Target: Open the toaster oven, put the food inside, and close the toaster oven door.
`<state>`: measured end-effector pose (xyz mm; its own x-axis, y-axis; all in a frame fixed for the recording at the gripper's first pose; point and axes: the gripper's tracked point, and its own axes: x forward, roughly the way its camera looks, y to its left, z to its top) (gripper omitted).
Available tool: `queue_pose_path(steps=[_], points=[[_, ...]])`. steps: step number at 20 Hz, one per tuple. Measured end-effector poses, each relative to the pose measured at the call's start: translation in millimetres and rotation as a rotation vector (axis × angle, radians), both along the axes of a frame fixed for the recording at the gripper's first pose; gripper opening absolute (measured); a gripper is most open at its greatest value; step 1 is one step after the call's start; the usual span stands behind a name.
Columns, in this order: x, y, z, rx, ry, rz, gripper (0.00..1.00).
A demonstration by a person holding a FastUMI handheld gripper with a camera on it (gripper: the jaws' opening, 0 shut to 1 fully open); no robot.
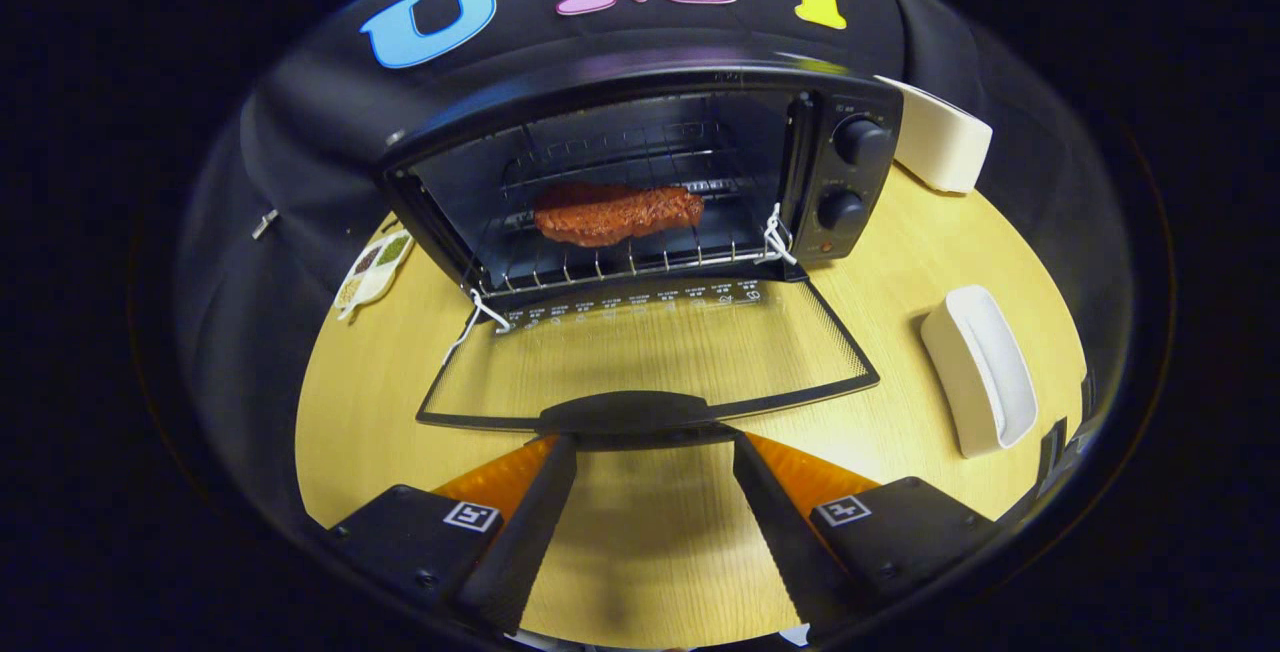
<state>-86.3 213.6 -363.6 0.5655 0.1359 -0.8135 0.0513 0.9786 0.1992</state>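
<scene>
**Oven door down, food on rack, fingers spread at the door handle**

One round wooden table (900, 262) fills the middle and lower frame. One toaster oven (640, 122) stands on it at upper centre, with two knobs (862, 142) stacked on its right-hand panel. Its glass door (650, 352) is fully lowered, lying flat toward the camera at mid-frame, the dark handle (630, 412) on its near edge.

Two white dishes: one oblong dish (980, 372) at right of centre, well apart from the oven, and one white container (940, 142) at upper right, just beside the oven's control side. One small divided dish (375, 272) (contents too small to identify) sits at left, near the oven's left corner.

One piece of food (615, 213), a browned slab, lies on the wire rack (600, 267) inside the cavity, beyond the fingers and roughly centred between them.

The gripper (650, 452), at lower centre, has its fingers spread apart, holding nothing. The fingertips (560, 452) sit at the handle's near edge, one toward each end; contact cannot be confirmed.
</scene>
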Motion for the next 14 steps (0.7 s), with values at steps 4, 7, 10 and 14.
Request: queue_pose_path(steps=[4,7,10,14], points=[[4,-1,14,0.004,-0.027,-0.013,0.98],[12,-3,29,0.005,-0.069,-0.021,0.98],[27,-3,57,-0.005,-0.162,-0.024,0.98],[82,-2,90,-0.072,-0.302,0.066,0.99]])
